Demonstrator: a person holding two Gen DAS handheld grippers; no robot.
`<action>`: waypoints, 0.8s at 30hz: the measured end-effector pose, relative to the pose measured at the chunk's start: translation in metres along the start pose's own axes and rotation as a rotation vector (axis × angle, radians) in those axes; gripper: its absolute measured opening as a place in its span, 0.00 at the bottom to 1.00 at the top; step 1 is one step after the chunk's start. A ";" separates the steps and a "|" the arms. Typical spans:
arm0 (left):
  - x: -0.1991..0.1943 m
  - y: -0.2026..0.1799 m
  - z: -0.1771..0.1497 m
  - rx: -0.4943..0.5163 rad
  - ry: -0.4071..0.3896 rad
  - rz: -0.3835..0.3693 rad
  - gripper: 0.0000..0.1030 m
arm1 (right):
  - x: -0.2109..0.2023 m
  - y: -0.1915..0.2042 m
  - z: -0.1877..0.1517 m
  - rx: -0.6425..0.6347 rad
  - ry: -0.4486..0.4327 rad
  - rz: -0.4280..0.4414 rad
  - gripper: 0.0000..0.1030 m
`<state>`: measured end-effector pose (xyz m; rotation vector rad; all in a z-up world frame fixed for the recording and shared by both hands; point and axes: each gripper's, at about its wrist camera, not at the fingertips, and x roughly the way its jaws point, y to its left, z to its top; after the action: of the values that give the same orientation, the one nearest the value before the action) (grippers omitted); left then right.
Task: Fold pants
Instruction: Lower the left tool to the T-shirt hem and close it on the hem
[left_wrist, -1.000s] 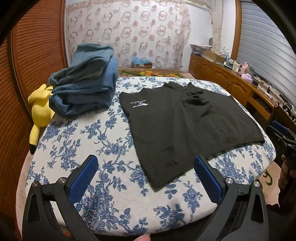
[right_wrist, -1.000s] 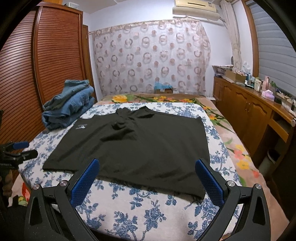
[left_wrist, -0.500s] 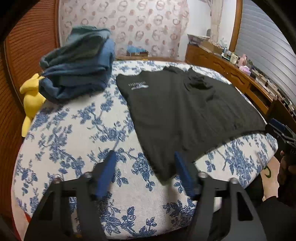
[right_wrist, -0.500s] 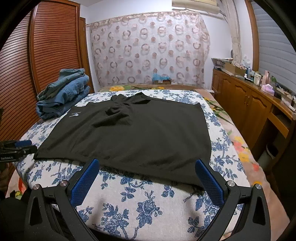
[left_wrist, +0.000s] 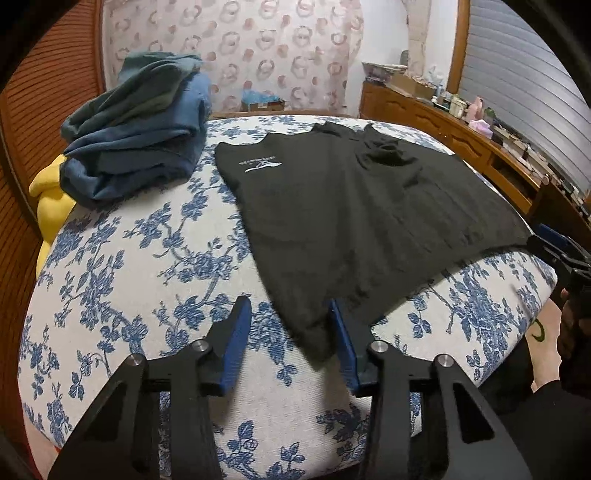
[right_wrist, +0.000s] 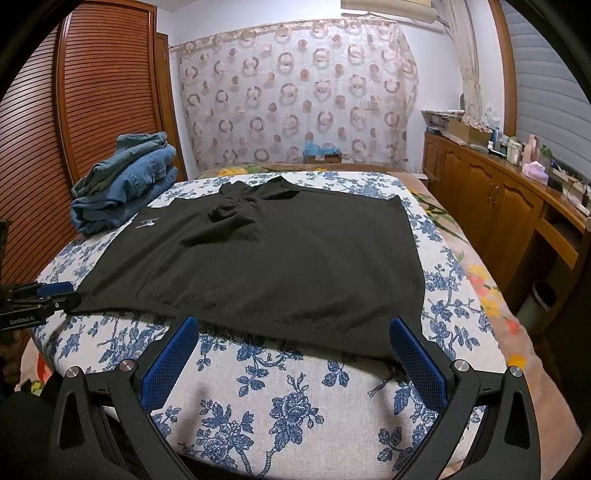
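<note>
Black pants (left_wrist: 354, 218) with a small white logo lie spread flat on the blue-flowered bed cover (left_wrist: 140, 266); they also show in the right wrist view (right_wrist: 266, 258). My left gripper (left_wrist: 291, 343) is half closed with its jaws on either side of the near left corner of the pants, pads apart from the cloth. My right gripper (right_wrist: 295, 354) is wide open just in front of the near hem, its right finger (right_wrist: 417, 362) at the near right corner. The left gripper also shows in the right wrist view (right_wrist: 40, 297) at that left corner.
A pile of folded blue jeans (left_wrist: 136, 125) sits at the bed's far left, also in the right wrist view (right_wrist: 125, 184). A yellow plush toy (left_wrist: 51, 206) lies beside the bed. A wooden wardrobe (right_wrist: 74, 110) stands left, a cluttered wooden sideboard (right_wrist: 517, 199) right.
My left gripper has moved forward to the near left corner of the pants and its jaws have narrowed around it. My right gripper has come closer to the near hem, still open.
</note>
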<state>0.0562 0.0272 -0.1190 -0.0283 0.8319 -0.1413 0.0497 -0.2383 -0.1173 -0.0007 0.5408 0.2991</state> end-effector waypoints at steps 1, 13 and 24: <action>0.001 -0.001 0.001 0.008 -0.001 -0.001 0.35 | 0.000 0.000 0.000 0.001 0.002 0.000 1.00; 0.009 -0.012 0.023 0.066 0.003 -0.051 0.06 | 0.002 -0.005 0.005 0.010 0.012 -0.004 1.00; -0.001 -0.051 0.071 0.155 -0.057 -0.125 0.06 | 0.001 -0.006 0.006 0.014 0.014 -0.004 1.00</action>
<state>0.1019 -0.0257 -0.0658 0.0609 0.7609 -0.3213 0.0556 -0.2435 -0.1135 0.0099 0.5566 0.2916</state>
